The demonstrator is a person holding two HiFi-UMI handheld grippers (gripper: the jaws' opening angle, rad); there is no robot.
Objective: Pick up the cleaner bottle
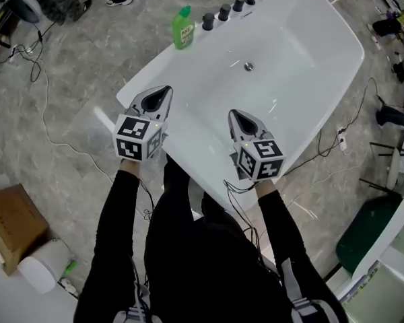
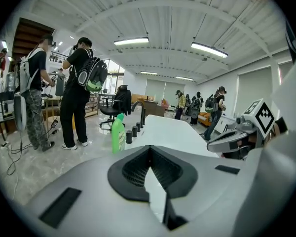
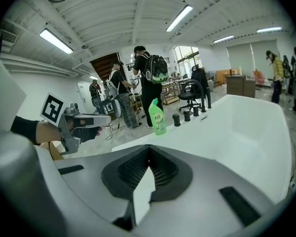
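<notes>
The green cleaner bottle (image 1: 183,27) stands upright on the white bathtub's (image 1: 323,39) far left rim, beside a row of black knobs. My left gripper (image 1: 164,93) hovers over the tub's near left corner, shut and empty, well short of the bottle. My right gripper (image 1: 233,116) is shut and empty over the tub's near rim. In the left gripper view the bottle (image 2: 118,134) is ahead and a little left of the closed jaws of the left gripper (image 2: 149,150). In the right gripper view the bottle (image 3: 158,116) stands ahead of the right gripper (image 3: 149,152).
Black faucet knobs (image 1: 223,12) and a spout line the tub's far rim; a drain (image 1: 248,66) sits in the basin. A cardboard box (image 1: 10,224) and cables (image 1: 40,113) lie on the floor at left. People (image 2: 79,93) and an office chair (image 2: 116,107) stand beyond the bottle.
</notes>
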